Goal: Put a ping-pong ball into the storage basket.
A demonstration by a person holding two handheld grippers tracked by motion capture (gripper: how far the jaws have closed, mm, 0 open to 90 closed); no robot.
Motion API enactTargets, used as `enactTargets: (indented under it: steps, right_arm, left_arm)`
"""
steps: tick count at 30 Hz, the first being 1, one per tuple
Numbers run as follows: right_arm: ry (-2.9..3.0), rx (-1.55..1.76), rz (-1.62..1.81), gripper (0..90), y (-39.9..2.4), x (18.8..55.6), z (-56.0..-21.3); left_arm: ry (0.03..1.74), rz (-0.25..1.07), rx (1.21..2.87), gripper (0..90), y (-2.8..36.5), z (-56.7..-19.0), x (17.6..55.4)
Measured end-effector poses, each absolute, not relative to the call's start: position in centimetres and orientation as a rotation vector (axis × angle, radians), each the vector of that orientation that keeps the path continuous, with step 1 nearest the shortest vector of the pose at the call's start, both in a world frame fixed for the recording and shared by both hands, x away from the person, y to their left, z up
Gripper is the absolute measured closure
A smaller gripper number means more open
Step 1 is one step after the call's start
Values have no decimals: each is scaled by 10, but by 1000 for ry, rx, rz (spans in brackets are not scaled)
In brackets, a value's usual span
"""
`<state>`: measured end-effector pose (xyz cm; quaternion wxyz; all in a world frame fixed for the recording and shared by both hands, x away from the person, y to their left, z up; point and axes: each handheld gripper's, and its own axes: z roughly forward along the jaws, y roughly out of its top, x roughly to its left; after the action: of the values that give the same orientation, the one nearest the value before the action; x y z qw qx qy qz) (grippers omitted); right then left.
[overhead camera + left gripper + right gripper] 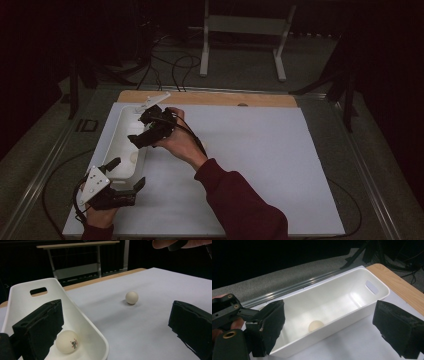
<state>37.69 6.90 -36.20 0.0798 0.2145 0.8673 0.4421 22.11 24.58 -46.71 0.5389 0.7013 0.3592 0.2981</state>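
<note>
Right tongs point(150, 131) are hanging over the far half of the long white bin point(116, 145), spread wide with nothing between them. From the right gripper view you look straight down past the black pads into the bin point(352, 287), and there's one ping-pong ball in the bin point(315, 326) sitting on the floor near the middle. Left tongs point(127, 175) are down at the near end of that bin, also spread open and empty. One pad is inside the bin and the other is out over the worktop point(250, 165), so they straddle the near wall without clamping it, far as I can tell.

The left gripper view shows the same bin point(82, 322) close up, and the ball in it point(66, 341) has a small red logo and lies just beside the inner pad. Further out there's a second ping-pong ball point(131, 297) loose on the white sheet, well apart from the bin. I can't pick that one out from the high view, too dim.

So my guess is that the job is collecting balls into the bin, with one in and one to go.

What could go sideways: that loose ball is on a flat, smooth sheet with nothing to stop it. A nudge from a pad instead of a clean pinch sends it rolling, maybe off the edge. The bin looks light too, so if the left tongs bump that wall, the whole thing could slide or tip.
</note>
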Motion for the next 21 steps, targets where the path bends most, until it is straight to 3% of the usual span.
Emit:
enactTargets:
  steps: [21]
  right_arm:
    - [2595,655,1299,105,55,381,-363]
  left_arm:
    - [854,710,1672,0,246,-467,221]
